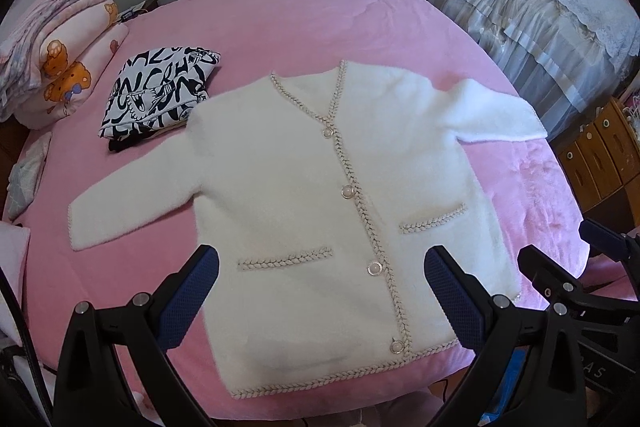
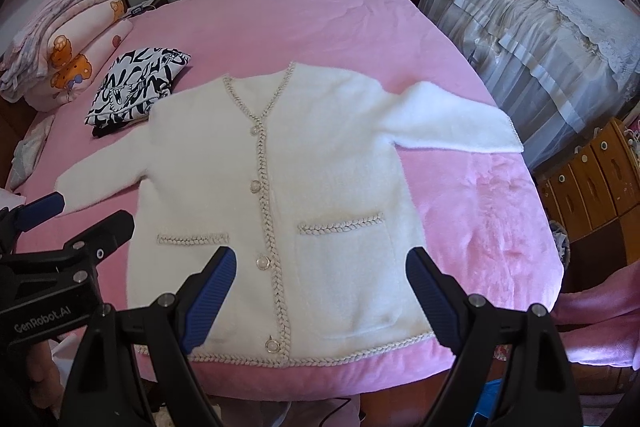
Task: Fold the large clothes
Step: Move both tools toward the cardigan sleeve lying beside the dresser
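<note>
A white fluffy cardigan [image 1: 288, 179] [image 2: 320, 167] with braided trim and pearl buttons lies flat, face up, on the pink bed [image 1: 300, 19] [image 2: 304, 19], both sleeves spread out. Its hem is at the near bed edge. My left gripper [image 1: 320, 263] hovers open above the lower front of the cardigan, holding nothing. My right gripper [image 2: 320, 263] is open too, above the hem and right pocket. Each gripper shows in the other's view: the right gripper [image 1: 560, 267] at the right edge, the left gripper [image 2: 72, 223] at the left edge.
A folded black-and-white printed garment [image 1: 160, 95] [image 2: 136, 87] lies left of the cardigan's shoulder. Folded quilts [image 1: 60, 55] [image 2: 64, 43] are stacked at the far left. A lace-covered piece of furniture [image 1: 540, 7] and wooden drawers [image 1: 600, 155] stand to the right.
</note>
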A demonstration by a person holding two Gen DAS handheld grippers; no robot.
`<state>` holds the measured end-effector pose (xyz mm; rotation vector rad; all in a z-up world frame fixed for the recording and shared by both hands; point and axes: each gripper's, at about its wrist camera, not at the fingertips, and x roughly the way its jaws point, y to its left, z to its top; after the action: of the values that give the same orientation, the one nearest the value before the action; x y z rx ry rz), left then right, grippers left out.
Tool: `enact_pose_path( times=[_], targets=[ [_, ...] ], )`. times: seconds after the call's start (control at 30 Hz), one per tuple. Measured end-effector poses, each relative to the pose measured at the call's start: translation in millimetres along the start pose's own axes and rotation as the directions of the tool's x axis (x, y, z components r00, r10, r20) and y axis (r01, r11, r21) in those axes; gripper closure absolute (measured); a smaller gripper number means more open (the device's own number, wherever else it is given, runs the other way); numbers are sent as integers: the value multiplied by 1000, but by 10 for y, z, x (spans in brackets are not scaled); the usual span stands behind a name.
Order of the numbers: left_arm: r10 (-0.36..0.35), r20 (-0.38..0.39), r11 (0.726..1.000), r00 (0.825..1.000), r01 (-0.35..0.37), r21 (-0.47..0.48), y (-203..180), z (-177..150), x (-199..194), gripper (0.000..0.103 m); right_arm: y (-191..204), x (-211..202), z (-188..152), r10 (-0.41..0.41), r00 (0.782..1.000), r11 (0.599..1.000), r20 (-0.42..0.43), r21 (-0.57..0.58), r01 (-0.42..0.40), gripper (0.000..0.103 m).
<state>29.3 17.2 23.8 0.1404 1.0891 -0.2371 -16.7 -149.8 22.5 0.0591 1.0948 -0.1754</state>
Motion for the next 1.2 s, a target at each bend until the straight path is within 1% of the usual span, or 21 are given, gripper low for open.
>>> enact_pose_path(
  times=[0.07,0.17,0.33,0.57,0.63,0.7,0.8,1.03,1.13,1.2],
  targets=[
    [4,-6,1000,1000,-4,14,25,21,29,1,33,1,-2,-3,1000,1000,1,9,3,16],
    [-8,-8,1000,1000,8,20,102,34,53,1,78,11,3,-7,1000,1000,1,20,7,16],
    [-18,3,1000,1000,18,26,230,58,65,1,181,32,-15,-16,1000,999,-2,32,16,16],
    [-17,19,997,1000,15,75,257,127,57,1,312,22,-27,-23,1000,999,8,30,22,16],
    [-27,22,996,999,25,85,263,154,60,1,329,3,-25,-23,1000,999,11,36,22,16],
    [-54,29,995,998,51,88,275,162,56,1,330,-20,-20,-23,1000,999,17,43,22,16],
    [-58,47,995,997,53,84,275,171,29,1,314,-51,-8,-19,1000,998,22,61,18,16],
    [-109,91,990,990,100,99,226,197,-74,1,262,-165,-11,-20,999,995,50,99,15,16],
    [-115,99,988,988,103,113,187,202,-113,1,206,-222,-17,-20,998,993,63,119,12,16],
    [-118,95,988,989,106,116,162,214,-126,1,163,-266,-16,-34,997,991,75,131,24,16]
  ],
)
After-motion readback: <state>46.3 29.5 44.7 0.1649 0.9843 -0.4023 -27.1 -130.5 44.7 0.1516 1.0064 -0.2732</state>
